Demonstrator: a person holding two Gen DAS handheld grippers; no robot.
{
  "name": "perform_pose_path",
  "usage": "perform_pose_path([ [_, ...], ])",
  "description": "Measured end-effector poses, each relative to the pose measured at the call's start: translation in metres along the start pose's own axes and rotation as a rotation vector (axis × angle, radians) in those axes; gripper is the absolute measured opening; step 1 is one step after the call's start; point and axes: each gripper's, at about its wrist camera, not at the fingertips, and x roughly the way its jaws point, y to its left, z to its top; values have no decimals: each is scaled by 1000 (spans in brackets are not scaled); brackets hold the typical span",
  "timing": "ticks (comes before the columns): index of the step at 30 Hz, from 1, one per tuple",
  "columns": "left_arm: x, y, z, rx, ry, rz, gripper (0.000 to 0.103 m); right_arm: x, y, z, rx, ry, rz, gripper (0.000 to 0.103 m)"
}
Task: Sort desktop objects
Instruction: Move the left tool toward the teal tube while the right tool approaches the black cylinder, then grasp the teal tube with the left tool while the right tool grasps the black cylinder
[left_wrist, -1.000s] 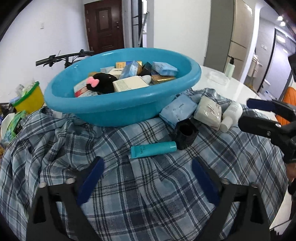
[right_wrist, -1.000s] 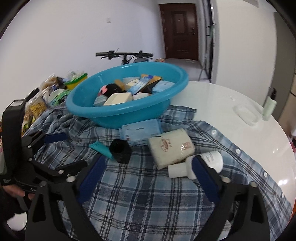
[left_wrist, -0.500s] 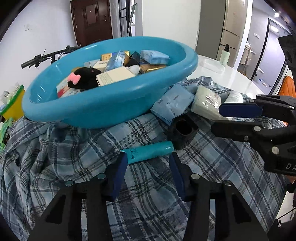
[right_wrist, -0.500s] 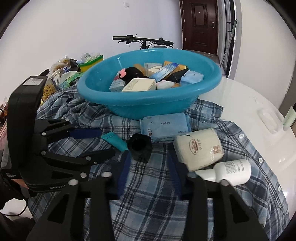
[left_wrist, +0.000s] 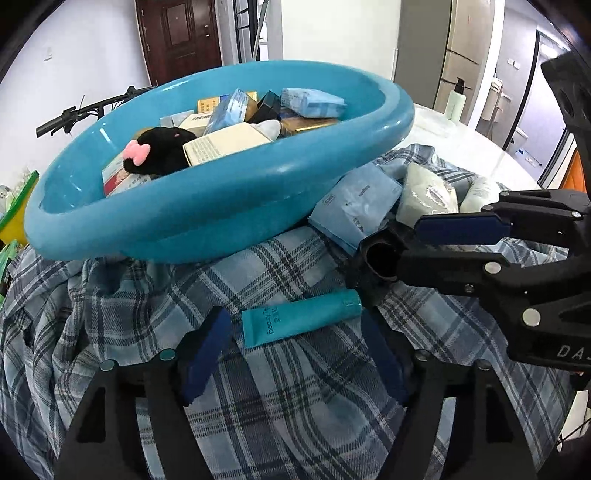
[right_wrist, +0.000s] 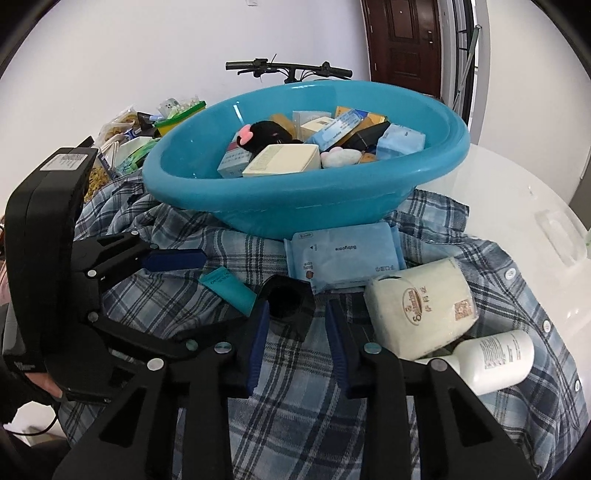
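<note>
A teal tube (left_wrist: 301, 321) (right_wrist: 229, 290) lies on a plaid shirt (left_wrist: 258, 406). My left gripper (left_wrist: 295, 319) (right_wrist: 221, 290) straddles it. Its jaws are opening and the pads stand clear of the tube's ends. A black hexagonal holder (left_wrist: 376, 254) (right_wrist: 288, 301) lies just right of the tube. My right gripper (right_wrist: 295, 310) (left_wrist: 408, 245) is shut to a narrow gap, with its tips at the holder's near edge. I cannot tell whether they touch it. Behind stands a blue basin (left_wrist: 221, 206) (right_wrist: 295, 206) filled with boxes and a black plush.
A pale blue wipes pack (right_wrist: 343, 254), a wrapped tissue roll (right_wrist: 421, 306) and a white bottle (right_wrist: 495, 358) lie on the shirt to the right. The white table (right_wrist: 517, 192) continues beyond. Snack bags (right_wrist: 122, 140) are piled at the left, and a hand (right_wrist: 37, 384) holds the left gripper.
Both grippers have come forward and down toward the tube and the holder. The right jaws went from wide open to nearly together. The left jaws narrowed, then widened again.
</note>
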Motion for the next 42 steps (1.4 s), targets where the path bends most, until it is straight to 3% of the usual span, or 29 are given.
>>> perform_pose_path([
  [12, 17, -3, 7, 1, 25, -7, 76, 9, 1, 3, 8, 14, 16, 32],
  [14, 17, -1, 7, -8, 20, -15, 76, 10, 1, 2, 7, 19, 23, 35],
  [16, 17, 1, 7, -19, 15, -29, 76, 10, 3, 1, 8, 18, 35, 49],
  [19, 15, 1, 6, -13, 14, -27, 76, 11, 5, 1, -2, 15, 18, 49],
  [24, 8, 2, 3, -6, 8, -25, 75, 9, 5, -2, -5, 19, 6, 35],
  [28, 0, 5, -3, -13, 1, -18, 75, 3, 4, -4, -4, 13, 5, 31],
  [39, -19, 9, -19, -31, -2, -8, 75, -6, 6, -12, -1, 6, 1, 26],
  [41, -17, 7, -19, -31, 0, 12, 75, -3, 5, -10, 19, 5, 3, 35],
  [42, -15, 6, -19, -26, 4, 28, 76, -2, 5, -9, 28, 2, -3, 54],
])
